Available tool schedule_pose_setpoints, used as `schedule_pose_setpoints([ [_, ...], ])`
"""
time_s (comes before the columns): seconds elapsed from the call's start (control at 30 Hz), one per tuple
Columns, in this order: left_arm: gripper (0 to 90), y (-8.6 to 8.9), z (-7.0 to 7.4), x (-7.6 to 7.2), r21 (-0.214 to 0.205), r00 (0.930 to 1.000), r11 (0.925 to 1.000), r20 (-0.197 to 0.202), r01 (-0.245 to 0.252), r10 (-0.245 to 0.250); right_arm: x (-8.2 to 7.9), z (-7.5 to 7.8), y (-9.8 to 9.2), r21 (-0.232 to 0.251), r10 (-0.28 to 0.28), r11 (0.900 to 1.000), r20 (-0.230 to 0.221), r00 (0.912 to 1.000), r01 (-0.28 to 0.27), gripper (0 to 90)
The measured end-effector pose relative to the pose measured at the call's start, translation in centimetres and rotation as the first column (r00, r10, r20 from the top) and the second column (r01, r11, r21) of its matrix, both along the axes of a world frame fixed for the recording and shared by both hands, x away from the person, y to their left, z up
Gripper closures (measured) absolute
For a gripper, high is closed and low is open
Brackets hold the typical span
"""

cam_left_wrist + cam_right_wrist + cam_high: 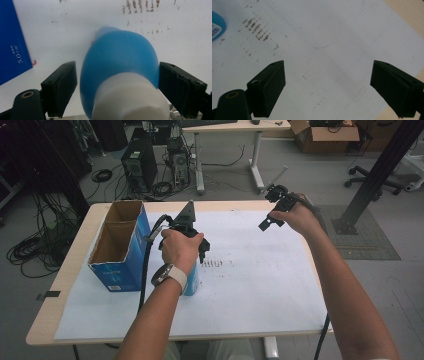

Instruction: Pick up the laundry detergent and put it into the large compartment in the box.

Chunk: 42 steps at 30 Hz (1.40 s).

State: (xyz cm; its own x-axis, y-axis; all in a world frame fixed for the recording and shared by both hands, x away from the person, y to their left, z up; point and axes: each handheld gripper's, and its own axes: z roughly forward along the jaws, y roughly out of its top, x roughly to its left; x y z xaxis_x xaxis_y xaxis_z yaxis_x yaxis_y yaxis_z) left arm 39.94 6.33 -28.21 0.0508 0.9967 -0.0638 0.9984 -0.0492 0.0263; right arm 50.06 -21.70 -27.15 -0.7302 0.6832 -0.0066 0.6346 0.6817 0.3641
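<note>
A blue bottle (120,57) with a white cap (130,100) stands upright on the white paper sheet (250,285). My left gripper (117,85) points down over it, open, with one jaw on each side of the bottle's body. The right jaw sits at the bottle's side and the left jaw stands a little apart from it. In the high view the bottle (192,281) shows below the person's left hand. My right gripper (271,209) hangs above the table's far right part, open with nothing between its fingers (268,87). A corner of the bottle's label (215,25) shows at that view's left edge.
An open blue cardboard box (120,245) stands at the table's left, close beside the bottle; its blue wall (12,42) is seen from the left gripper. Brown specks (212,263) mark the paper. Bare wood table edge (404,12) lies beyond the sheet.
</note>
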Motion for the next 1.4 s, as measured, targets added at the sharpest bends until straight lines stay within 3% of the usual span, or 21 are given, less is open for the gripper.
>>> schedule_pose_setpoints([
  [1.07, 36.1, 0.05, 0.07, -0.16, 0.009, 0.9997, 0.9999, 0.024, 0.009, -0.009, -0.12, 0.04, -0.3, 0.003, 0.0, 1.0, 0.001, 1.0, 0.0, 12.6],
  [1.4, 37.0, -0.05, 0.19, -0.14, 0.018, 0.9994, 0.9996, 0.025, 0.023, -0.024, -0.2, -0.09, -0.38, 0.007, -0.003, 1.0, -0.001, 1.0, 0.003, 12.6],
])
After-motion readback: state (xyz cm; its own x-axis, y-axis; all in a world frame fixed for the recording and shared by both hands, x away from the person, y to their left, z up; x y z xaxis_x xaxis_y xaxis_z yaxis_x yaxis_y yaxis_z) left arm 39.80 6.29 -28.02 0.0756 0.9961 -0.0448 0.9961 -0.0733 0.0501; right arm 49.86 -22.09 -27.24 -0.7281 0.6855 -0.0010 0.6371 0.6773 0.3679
